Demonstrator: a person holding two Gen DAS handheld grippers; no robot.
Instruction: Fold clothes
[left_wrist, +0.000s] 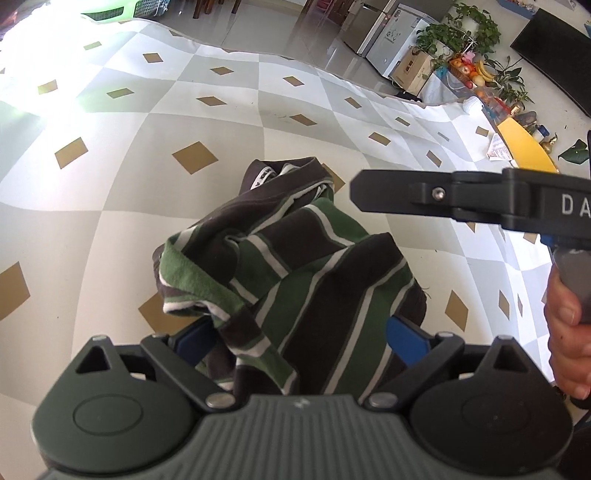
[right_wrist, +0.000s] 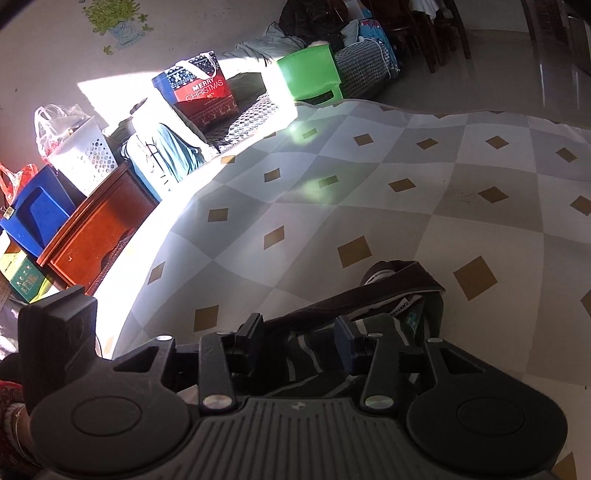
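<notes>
A crumpled shirt (left_wrist: 295, 254) with dark brown, green and white stripes lies bunched on the checked mat (left_wrist: 147, 122). My left gripper (left_wrist: 301, 339) is open, its blue pads (left_wrist: 406, 339) on either side of the near end of the shirt, cloth heaped between them. My right gripper (left_wrist: 356, 190) reaches in from the right above the shirt's collar side. In the right wrist view the right gripper (right_wrist: 297, 341) is open over the dark collar (right_wrist: 399, 284), its jaws apart with striped cloth between them; I cannot tell whether they touch it.
The mat (right_wrist: 332, 206) has grey and white squares with gold diamonds. Beyond it stand a green stool (right_wrist: 310, 74), a Christmas bag (right_wrist: 199, 88), baskets and a wooden cabinet (right_wrist: 99, 236). Plants, fruit and a yellow board (left_wrist: 524, 144) are at the right.
</notes>
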